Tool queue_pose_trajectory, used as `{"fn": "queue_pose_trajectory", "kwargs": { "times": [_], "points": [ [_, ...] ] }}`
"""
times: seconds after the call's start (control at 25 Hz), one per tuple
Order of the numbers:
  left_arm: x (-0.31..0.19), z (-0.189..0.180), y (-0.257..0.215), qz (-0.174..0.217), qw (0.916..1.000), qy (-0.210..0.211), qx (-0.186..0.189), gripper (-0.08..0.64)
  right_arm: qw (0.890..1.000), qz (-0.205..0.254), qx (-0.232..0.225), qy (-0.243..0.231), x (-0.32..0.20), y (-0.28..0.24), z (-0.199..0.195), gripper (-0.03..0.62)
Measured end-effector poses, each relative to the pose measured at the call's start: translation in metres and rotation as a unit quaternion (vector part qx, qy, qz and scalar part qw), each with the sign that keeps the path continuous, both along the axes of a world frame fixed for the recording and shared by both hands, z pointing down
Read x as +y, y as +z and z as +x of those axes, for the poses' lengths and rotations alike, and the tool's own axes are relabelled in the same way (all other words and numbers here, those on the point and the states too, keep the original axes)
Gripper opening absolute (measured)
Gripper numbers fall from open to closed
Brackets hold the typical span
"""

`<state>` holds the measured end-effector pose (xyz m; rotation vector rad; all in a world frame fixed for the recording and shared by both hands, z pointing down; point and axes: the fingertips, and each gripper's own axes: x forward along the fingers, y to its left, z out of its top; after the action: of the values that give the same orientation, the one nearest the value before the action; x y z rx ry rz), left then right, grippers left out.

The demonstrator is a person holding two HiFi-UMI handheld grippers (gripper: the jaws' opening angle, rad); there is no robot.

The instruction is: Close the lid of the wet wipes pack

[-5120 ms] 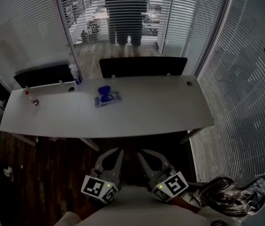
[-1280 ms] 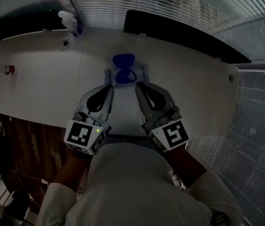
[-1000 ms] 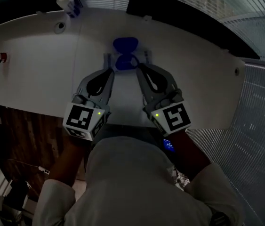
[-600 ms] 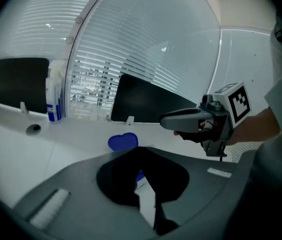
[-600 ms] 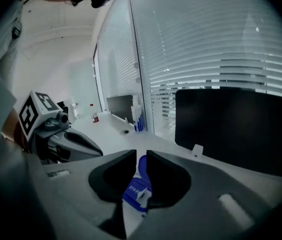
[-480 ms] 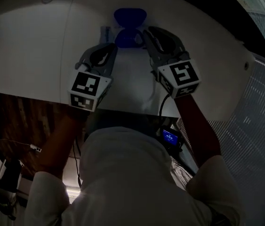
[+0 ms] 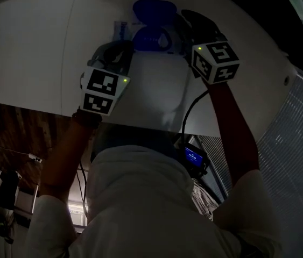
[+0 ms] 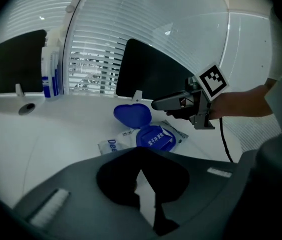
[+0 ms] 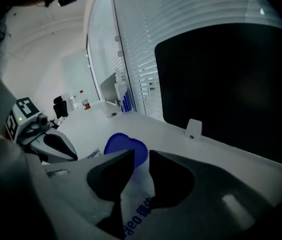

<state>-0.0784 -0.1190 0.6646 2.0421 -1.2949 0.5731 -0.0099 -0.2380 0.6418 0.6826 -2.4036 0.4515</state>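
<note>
One black panel (image 8: 146, 74) behind wipes pack (image 8: 143, 136)

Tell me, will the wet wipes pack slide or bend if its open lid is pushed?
The wet wipes pack looks like soft film, so it probably dents. Flat on the smooth desk, it may slide. The raised blue lid seems stiff plastic, likely to hinge down.

left gripper (image 7: 118, 51): upper middle of the head view, left of centre, pointing up the frame; jaws together, nothing between them.
right gripper (image 7: 189, 23): upper right of centre; jaws apart, they have just been opening, pads press on nothing.
arms: left forearm (image 7: 68, 149) and right forearm (image 7: 237, 128) both stretched forward.
</note>
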Motion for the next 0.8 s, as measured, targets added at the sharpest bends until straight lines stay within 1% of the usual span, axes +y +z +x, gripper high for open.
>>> {"fn": "queue_pose_trajectory", "kwargs": {
  "times": [0.2,0.32,0.56,0.64,0.8],
  "points": [
    [0.003,-0.005,0.013,-0.019,0.9998,-0.004,0.002,0.003,0.999,-0.028,0.001,-0.017,-0.007,0.013,-0.009,0.091],
    [0.006,-0.011,0.014,-0.023,0.9997,-0.002,0.002,0.003,0.999,-0.04,-0.002,-0.033,-0.008,0.014,-0.02,0.094],
    [0.007,-0.017,0.018,-0.03,0.9995,0.003,0.006,0.003,0.995,-0.066,-0.023,-0.064,-0.005,0.008,-0.036,0.095],
    [0.006,-0.016,0.02,-0.032,0.9995,0.003,0.007,0.003,0.994,-0.067,-0.031,-0.075,-0.003,0.003,-0.036,0.092],
    [0.006,-0.013,0.025,-0.031,0.9995,0.004,0.005,0.003,0.993,-0.052,-0.044,-0.098,0.008,-0.014,-0.032,0.08]
  ]
}}
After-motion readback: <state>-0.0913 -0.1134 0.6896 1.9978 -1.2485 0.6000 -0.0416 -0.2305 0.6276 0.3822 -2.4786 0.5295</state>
